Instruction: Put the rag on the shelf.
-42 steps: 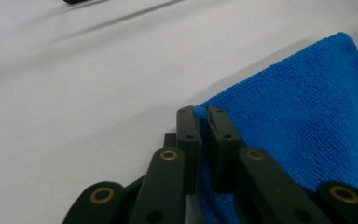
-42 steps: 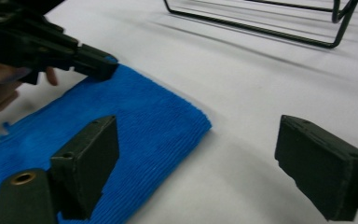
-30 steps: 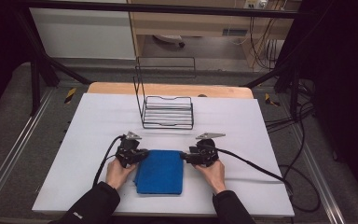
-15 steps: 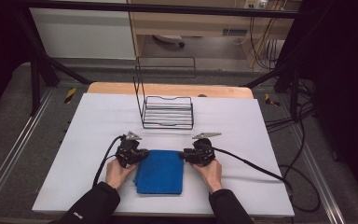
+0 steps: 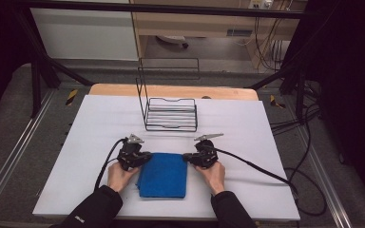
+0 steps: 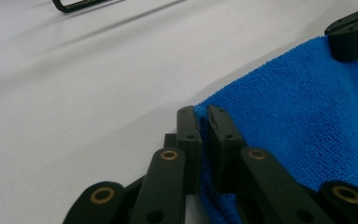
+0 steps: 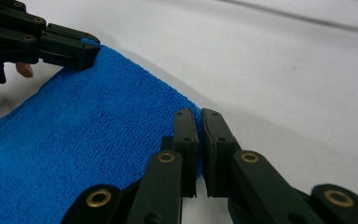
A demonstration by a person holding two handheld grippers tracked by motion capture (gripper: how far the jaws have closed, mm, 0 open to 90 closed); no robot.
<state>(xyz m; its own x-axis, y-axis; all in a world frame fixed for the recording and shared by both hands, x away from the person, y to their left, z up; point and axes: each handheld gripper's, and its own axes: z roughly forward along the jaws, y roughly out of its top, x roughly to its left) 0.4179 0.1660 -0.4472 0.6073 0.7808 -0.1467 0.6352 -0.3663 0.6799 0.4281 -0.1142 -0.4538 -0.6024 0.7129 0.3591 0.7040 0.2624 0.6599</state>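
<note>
Both tongs are clamped on the far corners of the folded blue microfibre cloth [image 5: 162, 175]: left tongs [image 5: 144, 156] at its 11 o'clock corner, right tongs [image 5: 187, 156] at 1 o'clock. Since a second ago the right tongs have slid inward a little, so the cloth, at the counter's [image 5: 90, 128] 6 o'clock edge, seems ready to lift.

Bare white table [image 5: 247, 142] all round; only wire rack [image 5: 171, 114] ahead of both claws

From my high view the left gripper [image 5: 145, 157] and right gripper [image 5: 187, 156] are too small for me to read their jaws. The blue cloth [image 6: 303, 140] runs past my left gripper view's edge. The wire rack [image 6: 77, 4] is cropped at its top.
</note>
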